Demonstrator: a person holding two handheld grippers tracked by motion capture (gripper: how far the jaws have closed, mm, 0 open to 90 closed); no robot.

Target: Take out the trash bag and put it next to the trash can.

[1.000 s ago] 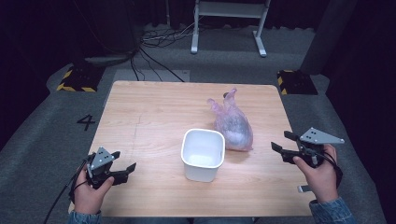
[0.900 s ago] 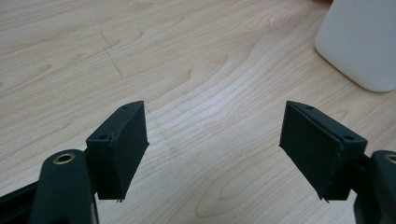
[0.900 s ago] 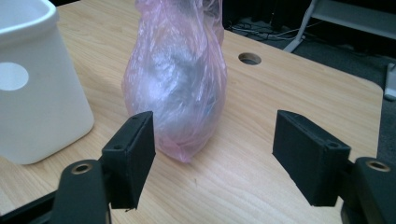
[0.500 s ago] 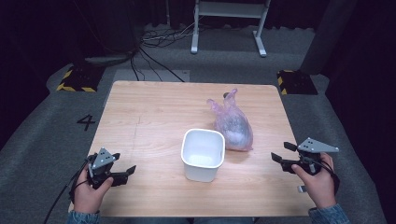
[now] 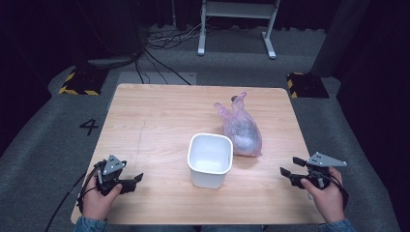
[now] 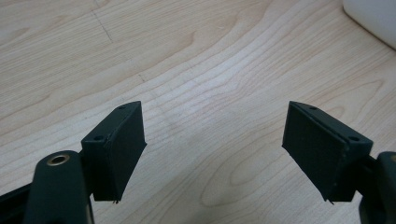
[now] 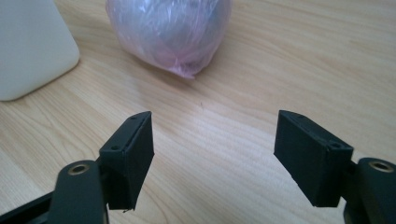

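At lower right of the high view, right gripper w/ jaws apart faces the pink bag at center-right beside the white tub; approach stage, next likely reach fwd & clamp bag; left gripper idle, jaws apart.

A light wooden worktop stands on grey carpet; behind it, a white metal stand, black cables, dark surroundings.
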